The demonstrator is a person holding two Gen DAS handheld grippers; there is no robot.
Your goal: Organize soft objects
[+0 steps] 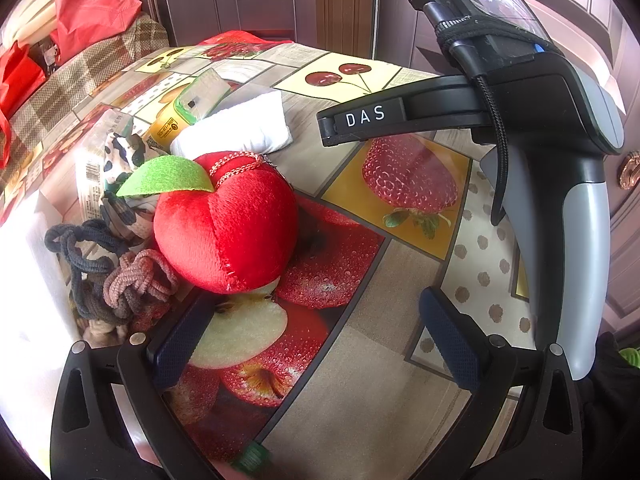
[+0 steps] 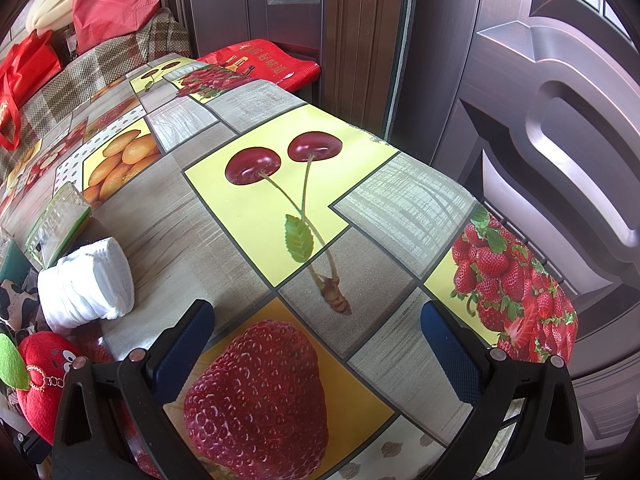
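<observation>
A red plush apple (image 1: 226, 226) with a green felt leaf and a small chain lies on the fruit-print tablecloth (image 1: 400, 280), just ahead of my left gripper (image 1: 316, 334), which is open and holds nothing. Knotted hair ties, dark grey (image 1: 86, 256) and pinkish brown (image 1: 138, 282), lie left of the apple. Behind it sit a rolled white cloth (image 1: 244, 128) and a cow-print fabric piece (image 1: 124, 160). My right gripper (image 2: 318, 346) is open over the printed strawberry, with the white cloth (image 2: 88, 284) and the plush apple (image 2: 44, 372) to its left.
A green-edged packet (image 1: 198, 98) and a printed pack (image 1: 94, 168) lie behind the soft things. The right hand-held gripper's body (image 1: 560, 128) hangs over the table's right side. Red bags (image 2: 116, 0) rest on a checked cloth at the far left. A brown door (image 2: 540, 120) stands past the table edge.
</observation>
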